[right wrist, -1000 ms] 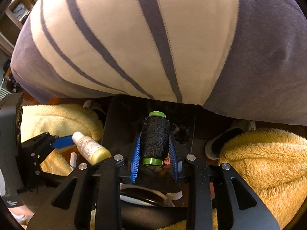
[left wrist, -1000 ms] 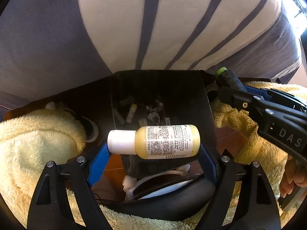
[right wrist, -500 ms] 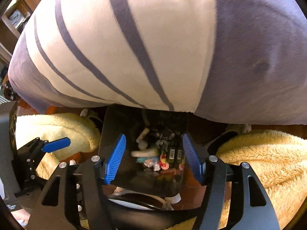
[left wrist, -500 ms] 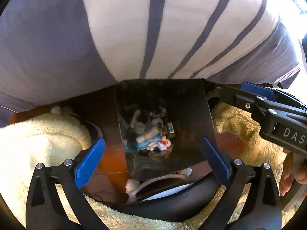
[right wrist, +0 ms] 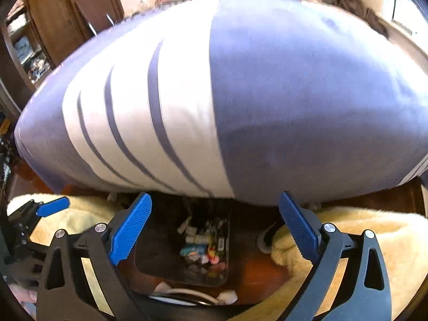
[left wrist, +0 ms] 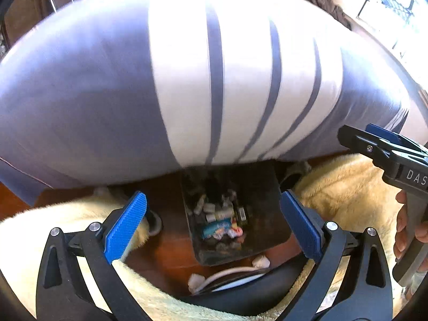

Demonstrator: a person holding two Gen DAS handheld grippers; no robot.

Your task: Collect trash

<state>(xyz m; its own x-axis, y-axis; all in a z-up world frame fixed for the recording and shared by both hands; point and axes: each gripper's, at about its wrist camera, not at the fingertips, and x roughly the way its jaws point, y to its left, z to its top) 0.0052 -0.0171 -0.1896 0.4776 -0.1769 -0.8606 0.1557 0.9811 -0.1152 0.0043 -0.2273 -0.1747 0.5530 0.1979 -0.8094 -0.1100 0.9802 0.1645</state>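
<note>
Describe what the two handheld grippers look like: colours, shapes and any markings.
Both the left gripper and the right gripper have black skeletal frames with triangular cut-outs, silver bolts and ribbed blue finger pads. The right one's body shows white letters "DAS" and a grey handle.

The left gripper (left wrist: 214,220) has black plastic arms with triangular cut-outs, silver screws at the joints and ribbed blue pads (left wrist: 125,227). The right gripper (right wrist: 214,226) is the same build: black frame, silver screws, blue ribbed pads (right wrist: 131,228). In the left view its black body bears white letters "DAS", and bare fingers (left wrist: 401,230) of a hand wrap a grey handle. Yellow fleece (right wrist: 374,243), probably the person's clothing, lies below both.
</note>
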